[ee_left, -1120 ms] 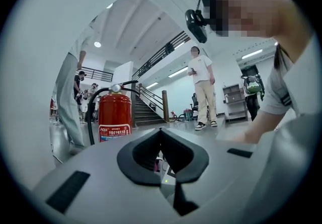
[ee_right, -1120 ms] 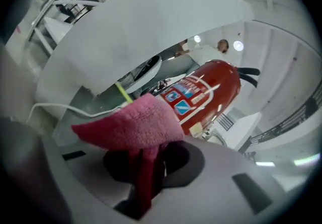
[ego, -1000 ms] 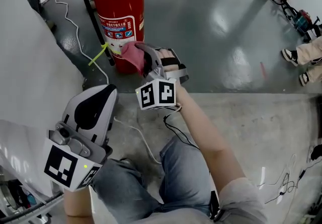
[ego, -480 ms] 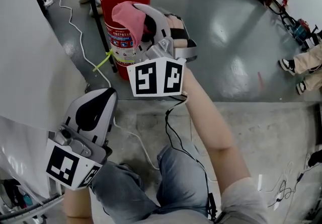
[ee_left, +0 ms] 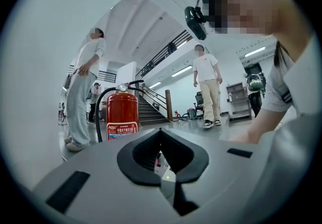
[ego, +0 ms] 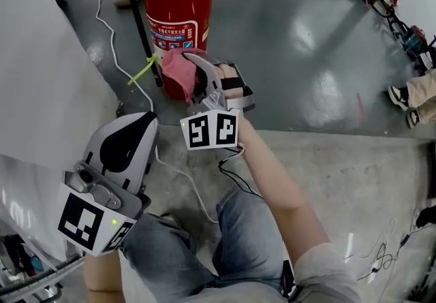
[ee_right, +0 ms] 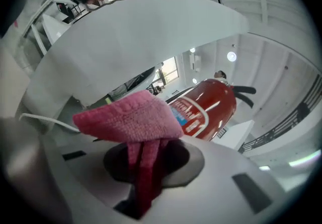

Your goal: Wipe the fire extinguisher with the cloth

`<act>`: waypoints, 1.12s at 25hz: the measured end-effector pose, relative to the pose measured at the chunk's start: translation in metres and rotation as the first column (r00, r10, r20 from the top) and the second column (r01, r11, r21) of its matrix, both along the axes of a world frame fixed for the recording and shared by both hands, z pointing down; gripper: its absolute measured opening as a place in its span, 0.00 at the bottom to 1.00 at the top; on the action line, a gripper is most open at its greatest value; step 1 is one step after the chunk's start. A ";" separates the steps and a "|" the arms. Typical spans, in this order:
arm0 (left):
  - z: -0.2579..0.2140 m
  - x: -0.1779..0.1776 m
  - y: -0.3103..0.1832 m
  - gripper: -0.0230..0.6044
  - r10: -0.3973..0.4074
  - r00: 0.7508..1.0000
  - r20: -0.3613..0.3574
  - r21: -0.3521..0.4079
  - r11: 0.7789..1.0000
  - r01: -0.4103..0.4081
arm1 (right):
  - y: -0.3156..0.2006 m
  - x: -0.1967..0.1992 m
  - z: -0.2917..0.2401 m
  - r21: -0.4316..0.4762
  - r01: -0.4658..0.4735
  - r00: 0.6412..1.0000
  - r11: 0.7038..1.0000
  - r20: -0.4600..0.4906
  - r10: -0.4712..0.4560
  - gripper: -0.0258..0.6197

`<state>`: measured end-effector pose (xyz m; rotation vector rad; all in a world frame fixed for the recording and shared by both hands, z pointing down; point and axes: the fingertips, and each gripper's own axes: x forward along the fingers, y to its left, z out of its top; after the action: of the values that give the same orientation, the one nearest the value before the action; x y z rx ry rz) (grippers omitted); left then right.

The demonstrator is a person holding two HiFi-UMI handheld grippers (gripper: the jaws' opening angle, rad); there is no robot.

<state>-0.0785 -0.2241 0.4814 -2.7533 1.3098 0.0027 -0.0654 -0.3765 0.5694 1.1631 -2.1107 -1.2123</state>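
Observation:
A red fire extinguisher (ego: 176, 5) with a black hose stands on the grey floor at the top of the head view. My right gripper (ego: 191, 77) is shut on a pink cloth (ego: 177, 69) and presses it against the lower front of the cylinder, below the label. In the right gripper view the pink cloth (ee_right: 128, 117) bunches out of the right gripper (ee_right: 146, 155), with the fire extinguisher (ee_right: 206, 109) just beyond. My left gripper (ego: 126, 148) hangs back at the lower left, shut and holding nothing. In the left gripper view the fire extinguisher (ee_left: 122, 117) stands well ahead.
A white cable (ego: 102, 29) runs over the floor left of the extinguisher, near a yellow-green tie (ego: 142, 71). A white panel (ego: 41, 90) fills the left side. Someone's shoes (ego: 409, 99) are at the right edge. People (ee_left: 207, 87) stand in the hall behind.
The right gripper with the pink cloth rose up the front of the extinguisher half a second ago and has now come back down to its lower part. The left gripper has stayed put.

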 end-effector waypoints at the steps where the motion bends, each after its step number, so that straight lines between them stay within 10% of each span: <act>1: 0.001 0.000 0.000 0.04 0.000 1.000 0.001 -0.002 1.000 0.000 | 0.000 -0.001 0.013 -0.026 -0.001 1.000 1.000 -0.018 0.001 0.14; 9: 0.004 -0.003 0.005 0.04 -0.009 1.000 0.005 -0.008 1.000 0.010 | -0.001 -0.004 0.084 -0.192 -0.019 0.993 0.981 -0.120 -0.005 0.14; 18: -0.001 -0.003 0.009 0.04 -0.026 1.000 0.015 0.006 1.000 0.026 | 0.003 0.007 0.018 -0.253 0.020 0.988 0.967 0.151 0.019 0.14; 28: -0.009 0.017 0.014 0.04 -0.013 1.000 0.017 0.013 1.000 0.013 | 0.094 0.035 -0.084 -0.290 0.413 0.805 0.864 0.559 -0.197 0.14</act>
<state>-0.0611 -0.2103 0.4726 -2.7280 1.3186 -0.0125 -0.0307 -0.2825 0.4859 1.0472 -2.8779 -0.5491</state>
